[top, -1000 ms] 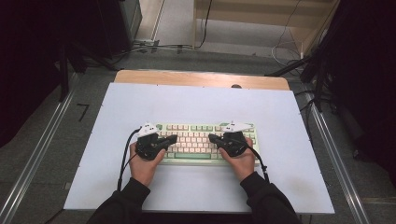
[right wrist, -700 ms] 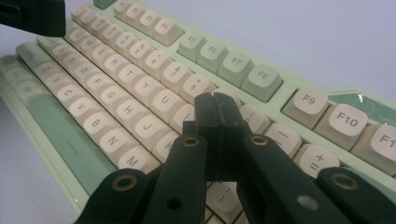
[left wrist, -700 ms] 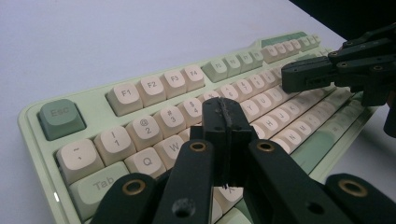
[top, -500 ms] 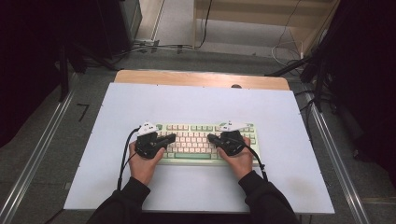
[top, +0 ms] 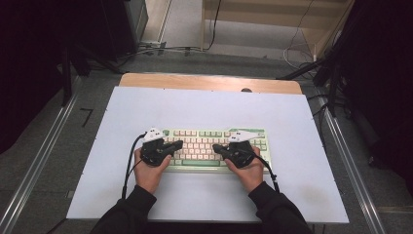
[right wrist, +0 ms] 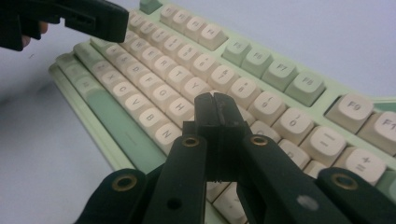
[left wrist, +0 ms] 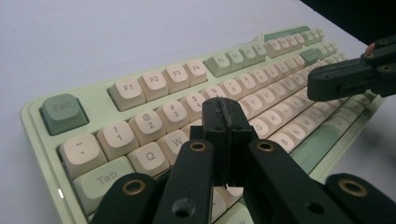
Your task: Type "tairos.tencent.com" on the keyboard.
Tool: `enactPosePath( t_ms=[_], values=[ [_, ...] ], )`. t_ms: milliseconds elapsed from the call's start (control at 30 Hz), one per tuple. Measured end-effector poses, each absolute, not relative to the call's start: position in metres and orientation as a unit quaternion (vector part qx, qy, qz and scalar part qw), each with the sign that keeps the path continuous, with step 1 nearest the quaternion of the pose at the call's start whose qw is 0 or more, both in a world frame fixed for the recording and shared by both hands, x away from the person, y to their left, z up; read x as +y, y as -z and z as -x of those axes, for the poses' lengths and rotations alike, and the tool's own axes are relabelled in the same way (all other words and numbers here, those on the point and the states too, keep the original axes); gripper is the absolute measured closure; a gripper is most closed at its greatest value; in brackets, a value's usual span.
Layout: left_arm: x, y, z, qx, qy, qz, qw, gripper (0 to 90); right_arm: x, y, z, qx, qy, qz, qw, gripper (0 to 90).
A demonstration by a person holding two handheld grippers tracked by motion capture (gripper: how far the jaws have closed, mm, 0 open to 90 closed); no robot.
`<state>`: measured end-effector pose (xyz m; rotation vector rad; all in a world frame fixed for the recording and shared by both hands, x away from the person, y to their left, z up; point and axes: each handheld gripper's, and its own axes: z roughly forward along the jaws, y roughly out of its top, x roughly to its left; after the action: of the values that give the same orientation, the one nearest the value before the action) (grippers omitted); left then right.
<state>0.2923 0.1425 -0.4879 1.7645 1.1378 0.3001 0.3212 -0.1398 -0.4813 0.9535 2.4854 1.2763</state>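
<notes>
Jaws are pressed together on both grippers, nothing pinched between them. On my left gripper (left wrist: 227,109) the two black pads meet in one seam, dead centre of the left gripper view, hanging over the keys around W and E on the mechanical keyboard (left wrist: 154,79). Same story on my right gripper (right wrist: 215,108): pads flush against each other in the middle of the right gripper view, tips over the cream keys below the number row, can't tell whether they touch a key.

From the high view, the keyboard (top: 214,134) sits in the lower middle of the frame on the white table top (top: 209,105), long side running left to right. It's pale green with cream keycaps and a few darker green ones, Esc being one of them. My left gripper (top: 176,145) is over its left end, my right gripper (top: 217,147) over the right half, both tips pointing inward toward each other with a stretch of keys between them. Each gripper view catches the other gripper's closed tip at its upper edge.
</notes>
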Motion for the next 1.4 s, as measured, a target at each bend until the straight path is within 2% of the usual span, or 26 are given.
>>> enactPosePath(
  t_ms=[900, 1300, 1400],
  values=[
    [0.144, 0.488, -0.292, 0.468, -0.123, -0.726, 0.489, 90.0, -0.132, 0.490, -0.311, 0.853, -0.417, -0.304, 0.084, 88.1],
    [0.149, 0.485, -0.290, 0.472, -0.128, -0.719, 0.494, 90.0, -0.164, 0.474, -0.313, 0.827, -0.446, -0.328, 0.097, 87.7],
    [0.150, 0.484, -0.289, 0.472, -0.128, -0.716, 0.498, 90.0, -0.170, 0.472, -0.314, 0.821, -0.452, -0.333, 0.100, 85.0]
  ],
)
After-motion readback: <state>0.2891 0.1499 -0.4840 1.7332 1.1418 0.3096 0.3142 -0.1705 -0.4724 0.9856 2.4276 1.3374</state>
